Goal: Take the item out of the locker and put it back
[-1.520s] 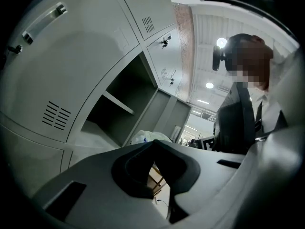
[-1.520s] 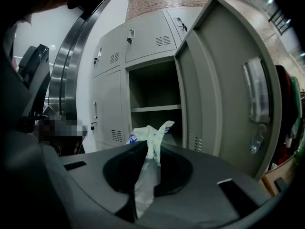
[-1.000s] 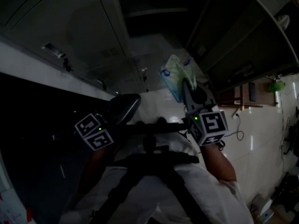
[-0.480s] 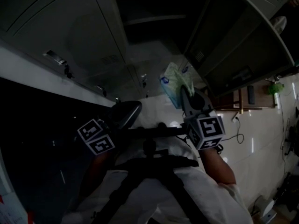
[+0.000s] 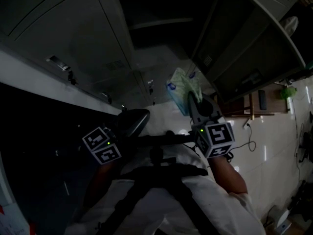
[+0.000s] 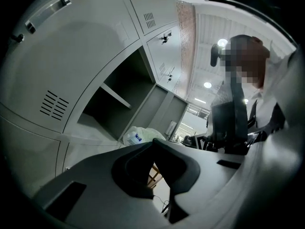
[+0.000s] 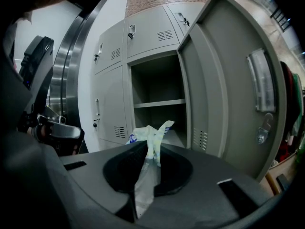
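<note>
A soft white and pale-green packet [image 5: 181, 82] with a blue label hangs in front of the open locker [image 7: 157, 102]. My right gripper [image 5: 192, 96] is shut on it, and in the right gripper view the packet [image 7: 153, 131] is pinched between the jaw tips of the right gripper [image 7: 151, 144]. The locker's grey door [image 7: 224, 94] stands swung out to the right. My left gripper [image 5: 142, 114] is held lower left, its jaw tips meeting with nothing between them. From the left gripper [image 6: 153, 142] view the packet [image 6: 143, 135] shows just past the jaws.
Closed grey lockers [image 7: 112, 94] flank the open one on the left and above. The open door [image 5: 244, 58] hems in the right side. A white tiled floor [image 5: 274, 151] carries a cable [image 5: 249, 131] and a wooden frame near the wall.
The head view has shifted slightly. Both grippers and the packet keep their places.
</note>
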`<state>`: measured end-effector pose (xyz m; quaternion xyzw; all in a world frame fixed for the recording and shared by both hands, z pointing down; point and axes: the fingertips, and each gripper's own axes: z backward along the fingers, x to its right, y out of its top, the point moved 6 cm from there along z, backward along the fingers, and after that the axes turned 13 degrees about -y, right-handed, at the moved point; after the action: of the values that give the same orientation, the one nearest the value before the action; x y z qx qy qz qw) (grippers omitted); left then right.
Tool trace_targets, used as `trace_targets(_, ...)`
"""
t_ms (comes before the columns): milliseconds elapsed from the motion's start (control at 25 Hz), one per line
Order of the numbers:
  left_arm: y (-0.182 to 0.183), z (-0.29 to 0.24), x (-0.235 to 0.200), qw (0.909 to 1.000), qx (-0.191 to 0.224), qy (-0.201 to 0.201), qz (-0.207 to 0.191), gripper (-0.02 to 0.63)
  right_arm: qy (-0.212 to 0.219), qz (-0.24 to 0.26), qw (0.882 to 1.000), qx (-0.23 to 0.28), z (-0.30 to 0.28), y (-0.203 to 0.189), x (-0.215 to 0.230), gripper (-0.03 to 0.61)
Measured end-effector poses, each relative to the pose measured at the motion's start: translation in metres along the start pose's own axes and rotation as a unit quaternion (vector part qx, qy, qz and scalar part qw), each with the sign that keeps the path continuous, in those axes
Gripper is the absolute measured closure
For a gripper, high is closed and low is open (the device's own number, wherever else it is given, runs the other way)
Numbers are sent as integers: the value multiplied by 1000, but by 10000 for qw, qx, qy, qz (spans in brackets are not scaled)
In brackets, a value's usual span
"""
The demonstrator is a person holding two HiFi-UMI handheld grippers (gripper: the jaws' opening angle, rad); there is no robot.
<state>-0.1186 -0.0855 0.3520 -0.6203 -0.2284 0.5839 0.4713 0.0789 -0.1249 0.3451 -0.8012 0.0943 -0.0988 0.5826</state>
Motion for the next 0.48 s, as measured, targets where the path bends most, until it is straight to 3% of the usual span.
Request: trace_targets(480,2,3,-1,9993,352,0,152,612,-14,24,10000,-19,2,-3,1,560)
